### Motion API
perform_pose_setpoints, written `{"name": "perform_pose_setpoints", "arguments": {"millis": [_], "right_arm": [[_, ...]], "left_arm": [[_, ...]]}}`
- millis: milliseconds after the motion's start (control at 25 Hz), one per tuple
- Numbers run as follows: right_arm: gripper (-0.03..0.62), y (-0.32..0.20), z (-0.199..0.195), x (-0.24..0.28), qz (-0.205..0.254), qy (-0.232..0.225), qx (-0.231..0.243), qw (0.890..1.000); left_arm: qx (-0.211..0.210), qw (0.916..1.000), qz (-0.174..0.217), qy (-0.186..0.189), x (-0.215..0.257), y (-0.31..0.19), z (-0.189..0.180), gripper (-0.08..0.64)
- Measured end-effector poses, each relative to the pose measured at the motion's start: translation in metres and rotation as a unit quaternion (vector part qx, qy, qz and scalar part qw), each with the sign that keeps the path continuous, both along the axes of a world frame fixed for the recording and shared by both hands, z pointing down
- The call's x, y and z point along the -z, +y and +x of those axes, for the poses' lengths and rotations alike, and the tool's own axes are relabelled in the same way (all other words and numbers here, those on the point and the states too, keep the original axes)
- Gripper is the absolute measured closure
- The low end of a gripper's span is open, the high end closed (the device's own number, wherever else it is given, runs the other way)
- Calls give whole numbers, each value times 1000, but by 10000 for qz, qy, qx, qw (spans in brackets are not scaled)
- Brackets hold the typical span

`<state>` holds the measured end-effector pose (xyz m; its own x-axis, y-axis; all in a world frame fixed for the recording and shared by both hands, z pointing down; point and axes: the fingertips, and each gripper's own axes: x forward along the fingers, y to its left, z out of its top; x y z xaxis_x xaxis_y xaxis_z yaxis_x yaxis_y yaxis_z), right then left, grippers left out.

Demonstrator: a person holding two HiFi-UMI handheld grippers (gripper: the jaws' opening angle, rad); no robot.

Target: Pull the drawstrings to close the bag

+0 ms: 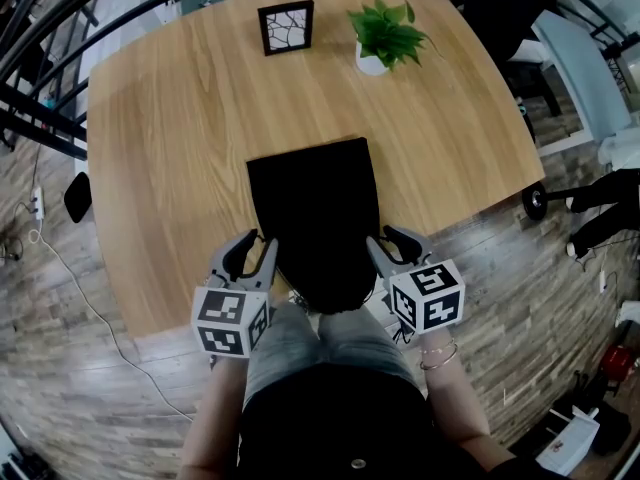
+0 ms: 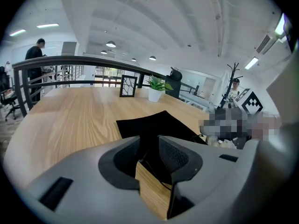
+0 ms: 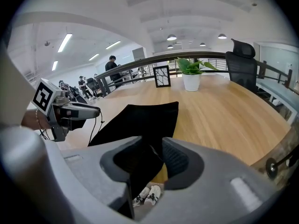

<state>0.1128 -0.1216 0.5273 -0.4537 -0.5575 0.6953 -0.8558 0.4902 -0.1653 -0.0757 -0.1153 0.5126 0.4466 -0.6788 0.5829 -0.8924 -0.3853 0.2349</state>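
Observation:
A flat black drawstring bag (image 1: 315,203) lies on the wooden table (image 1: 160,168), and its near end hangs over the front edge toward the person's lap. My left gripper (image 1: 252,244) stands at the bag's left near corner and my right gripper (image 1: 392,240) at its right near corner. In the left gripper view the jaws stand apart around the left gripper's gap (image 2: 149,146), with the bag (image 2: 154,125) behind and a thin black cord (image 2: 152,173) running loose through it. In the right gripper view the right gripper (image 3: 150,146) is open too, with black cloth (image 3: 140,120) showing between the pads, not pinched.
A framed picture (image 1: 286,27) and a potted plant (image 1: 383,33) stand at the table's far side. A dark railing (image 3: 140,62) and an office chair (image 3: 243,55) lie beyond the table. The person's shoes (image 3: 145,196) show below the table edge.

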Motion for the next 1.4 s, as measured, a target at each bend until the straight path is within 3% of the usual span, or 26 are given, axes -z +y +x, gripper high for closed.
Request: {"name": "perform_pose_setpoints", "arguments": {"millis": [360,760,1160,1280,1400], "right_arm": [[459,-11,11,23,288,93,-126,9995],[459,-18,9,50,603,27,-103,9981],[468,-23,-14,87,1119,-346,242,9928],[534,-27,-18,109,1466,-643,180,9869],[556,-29,-23,129,1682,-858,214,9818]], "left_arm": [[84,9998,19,-151,13,-3,-9,420],[-559,9959,-256,-663,15,10,-11,420],[-162,9990,416,-40,64,-3,-12,420],[-148,9980,613,68,80,-8,-8,420],[-40,9959,887,185,99,-14,-5,420]]}}
